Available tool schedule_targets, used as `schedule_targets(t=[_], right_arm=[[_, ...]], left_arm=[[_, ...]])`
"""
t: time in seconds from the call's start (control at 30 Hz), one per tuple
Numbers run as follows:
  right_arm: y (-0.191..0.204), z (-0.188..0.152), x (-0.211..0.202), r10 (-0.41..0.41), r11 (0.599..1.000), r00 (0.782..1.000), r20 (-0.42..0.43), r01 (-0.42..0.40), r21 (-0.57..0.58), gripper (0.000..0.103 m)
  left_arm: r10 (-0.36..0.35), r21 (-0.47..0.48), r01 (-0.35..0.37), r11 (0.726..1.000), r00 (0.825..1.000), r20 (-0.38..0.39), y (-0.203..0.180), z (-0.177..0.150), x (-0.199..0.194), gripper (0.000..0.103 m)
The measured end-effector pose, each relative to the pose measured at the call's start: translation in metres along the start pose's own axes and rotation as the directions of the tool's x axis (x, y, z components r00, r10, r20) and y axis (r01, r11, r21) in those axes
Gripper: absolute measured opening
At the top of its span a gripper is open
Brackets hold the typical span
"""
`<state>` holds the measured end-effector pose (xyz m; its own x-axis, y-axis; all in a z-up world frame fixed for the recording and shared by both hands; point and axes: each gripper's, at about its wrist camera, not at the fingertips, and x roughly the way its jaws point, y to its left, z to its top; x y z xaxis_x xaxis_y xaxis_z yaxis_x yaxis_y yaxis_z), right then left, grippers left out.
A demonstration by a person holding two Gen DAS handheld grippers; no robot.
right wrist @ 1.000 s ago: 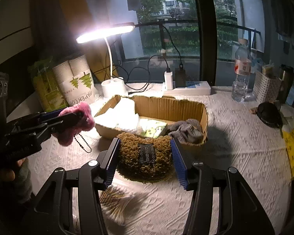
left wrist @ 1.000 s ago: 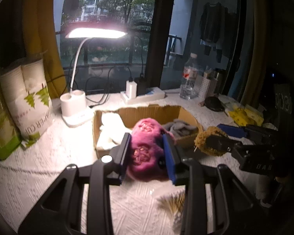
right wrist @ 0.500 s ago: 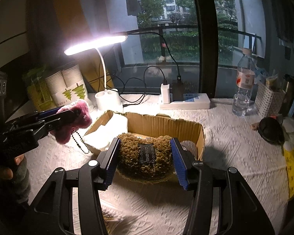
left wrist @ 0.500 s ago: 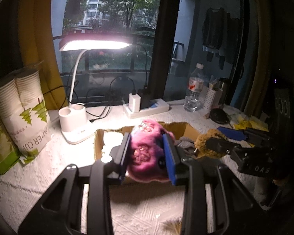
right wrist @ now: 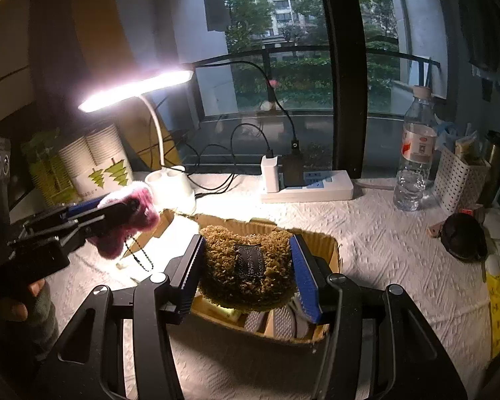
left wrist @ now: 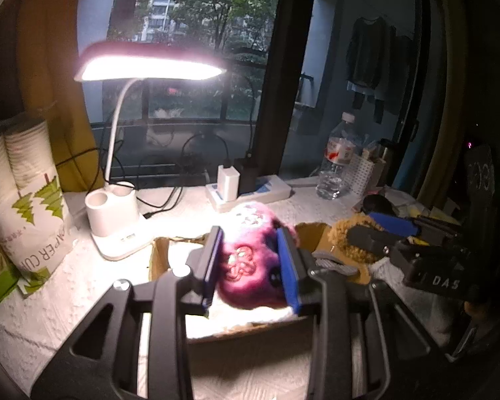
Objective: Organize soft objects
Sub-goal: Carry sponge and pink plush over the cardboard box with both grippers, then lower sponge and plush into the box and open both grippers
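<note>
My left gripper is shut on a pink plush toy and holds it above the left part of the open cardboard box. My right gripper is shut on a brown fuzzy pouch with a dark label, held above the right part of the box. The left gripper with the pink toy shows at the left of the right wrist view, a bead chain hanging from it. The pouch shows at the right of the left wrist view. White and grey soft things lie in the box.
A lit desk lamp stands behind the box on the left, beside a pack of paper cups. A power strip, a water bottle, a white basket and a dark round case stand at the back and right.
Both grippers have risen and moved forward, and now hold the pink toy and the brown pouch over the box rather than in front of it.
</note>
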<state>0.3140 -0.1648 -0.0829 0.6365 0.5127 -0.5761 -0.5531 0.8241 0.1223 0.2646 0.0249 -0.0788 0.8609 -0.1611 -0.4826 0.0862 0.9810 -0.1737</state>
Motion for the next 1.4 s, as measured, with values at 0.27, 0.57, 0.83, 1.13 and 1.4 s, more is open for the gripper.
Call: schedule_targets(t=[0.27,0.57,0.83,1.13,1.4], right_arm=[[-0.005,0.002,0.027,0.007,1.0,1.0,-0.024,-0.006,0.012,0.054],[-0.01,-0.002,0.067,0.025,0.999,0.997,-0.071,-0.022,0.035,0.054],[-0.018,-0.01,0.096,0.021,0.997,0.993,-0.118,-0.013,0.072,0.055],[-0.017,-0.012,0.102,0.004,0.997,0.992,-0.125,0.005,0.072,0.065],[-0.01,-0.008,0.083,-0.015,0.999,0.995,-0.094,0.02,0.049,0.068]], left_arm=[[0.001,-0.016,-0.002,1.0,0.999,-0.041,0.005,-0.007,0.032,0.034],[0.005,-0.043,-0.011,0.999,0.992,-0.13,0.018,-0.025,0.071,0.035],[0.011,-0.054,-0.022,0.998,0.981,-0.192,0.022,-0.034,0.088,0.04],[0.013,-0.058,-0.023,0.998,0.984,-0.177,0.021,-0.032,0.08,0.06],[0.02,-0.06,-0.029,0.998,0.988,-0.151,0.021,-0.029,0.062,0.061]])
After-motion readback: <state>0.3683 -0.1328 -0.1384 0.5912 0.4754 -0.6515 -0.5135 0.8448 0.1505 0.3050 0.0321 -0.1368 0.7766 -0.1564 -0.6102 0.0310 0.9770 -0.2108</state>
